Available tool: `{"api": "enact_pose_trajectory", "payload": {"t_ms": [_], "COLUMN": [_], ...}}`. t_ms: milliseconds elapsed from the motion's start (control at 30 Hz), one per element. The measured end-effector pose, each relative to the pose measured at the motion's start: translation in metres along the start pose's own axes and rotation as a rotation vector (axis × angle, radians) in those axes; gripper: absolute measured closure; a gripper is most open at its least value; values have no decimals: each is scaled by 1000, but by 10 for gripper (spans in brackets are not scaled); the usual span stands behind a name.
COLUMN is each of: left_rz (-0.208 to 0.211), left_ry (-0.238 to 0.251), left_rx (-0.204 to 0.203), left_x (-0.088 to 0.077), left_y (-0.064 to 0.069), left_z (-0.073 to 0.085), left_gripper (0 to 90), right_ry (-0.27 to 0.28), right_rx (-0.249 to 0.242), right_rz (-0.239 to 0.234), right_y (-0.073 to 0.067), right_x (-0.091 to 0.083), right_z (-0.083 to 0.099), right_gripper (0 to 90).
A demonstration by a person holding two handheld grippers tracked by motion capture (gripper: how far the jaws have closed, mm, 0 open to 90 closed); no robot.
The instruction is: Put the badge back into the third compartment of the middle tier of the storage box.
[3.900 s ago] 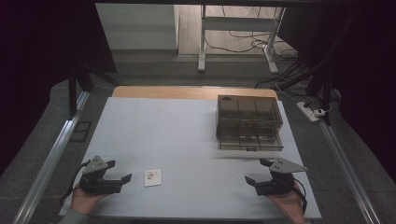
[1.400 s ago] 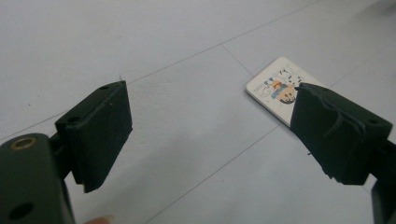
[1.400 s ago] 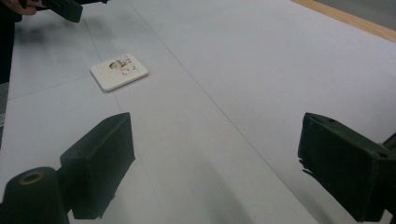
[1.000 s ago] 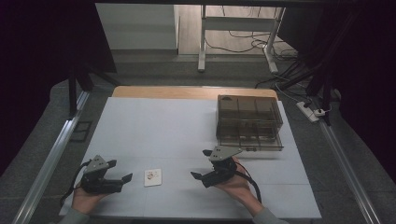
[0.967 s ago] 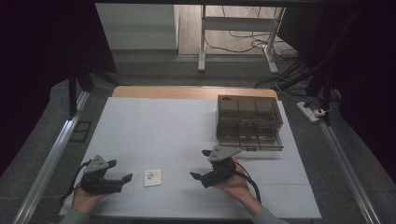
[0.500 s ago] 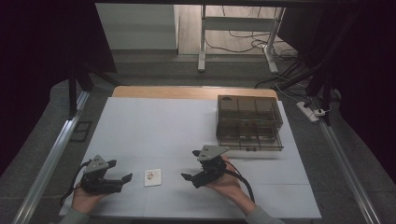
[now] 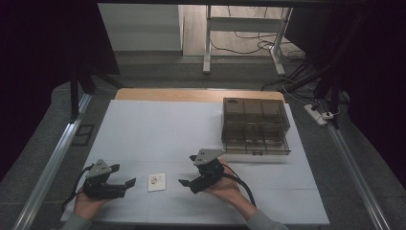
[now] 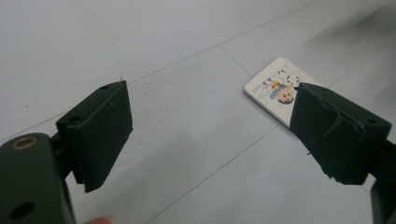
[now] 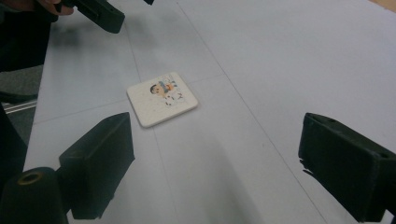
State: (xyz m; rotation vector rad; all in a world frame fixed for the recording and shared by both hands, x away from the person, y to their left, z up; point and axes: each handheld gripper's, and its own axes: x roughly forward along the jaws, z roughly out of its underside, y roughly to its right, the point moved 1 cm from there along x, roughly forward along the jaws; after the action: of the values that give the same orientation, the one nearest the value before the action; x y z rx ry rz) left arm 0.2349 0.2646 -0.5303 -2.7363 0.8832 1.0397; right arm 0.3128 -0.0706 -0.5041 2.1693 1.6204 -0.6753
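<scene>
Since the earlier frames the right hand-held gripper [image 7: 189, 183] has crossed leftward from the table's right edge toward the small picture tile [image 7: 156, 182], jaws spread wide and empty. The left hand-held gripper [image 7: 125, 184] sits just left of the tile, likewise released. The near-square tile lies flat, print up, near the front of the white table [image 7: 158, 129]. A smoky compartment box [image 7: 255, 126] stands far right; beyond, grey floor and cables.

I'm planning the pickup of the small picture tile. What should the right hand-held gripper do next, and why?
Probably ease forward and lower the right hand-held gripper over the tile: its jaws are open, and the tile lies flat on the table, ahead of and apart from them.
</scene>
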Motion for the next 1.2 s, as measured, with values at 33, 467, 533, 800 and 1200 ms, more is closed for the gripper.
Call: {"api": "enact_pose_trajectory", "payload": {"t_ms": [33, 467, 533, 800, 1200], "left_rz": [0, -2, -2, 0, 2], "left_ry": [0, 1, 1, -3, 8], "left_rx": [1, 6, 6, 15, 14], "left_x": [0, -1, -1, -1, -3], "left_y": [0, -1, -1, -1, -1], "left_z": [0, 0, 0, 1, 1], "left_gripper": [129, 129, 129, 129, 135], "right_ry": [-8, -36, -44, -55, -98], "right_rx": [-4, -30, -38, -49, -72], "right_rz": [-10, -74, -80, -108, -140], "right_y": [-1, -8, -9, -13, -20], "right_x": [2, 23, 26, 37, 56], "right_z": [-1, -9, -10, -14, -16], "right_gripper": [101, 99, 99, 99, 100]}}
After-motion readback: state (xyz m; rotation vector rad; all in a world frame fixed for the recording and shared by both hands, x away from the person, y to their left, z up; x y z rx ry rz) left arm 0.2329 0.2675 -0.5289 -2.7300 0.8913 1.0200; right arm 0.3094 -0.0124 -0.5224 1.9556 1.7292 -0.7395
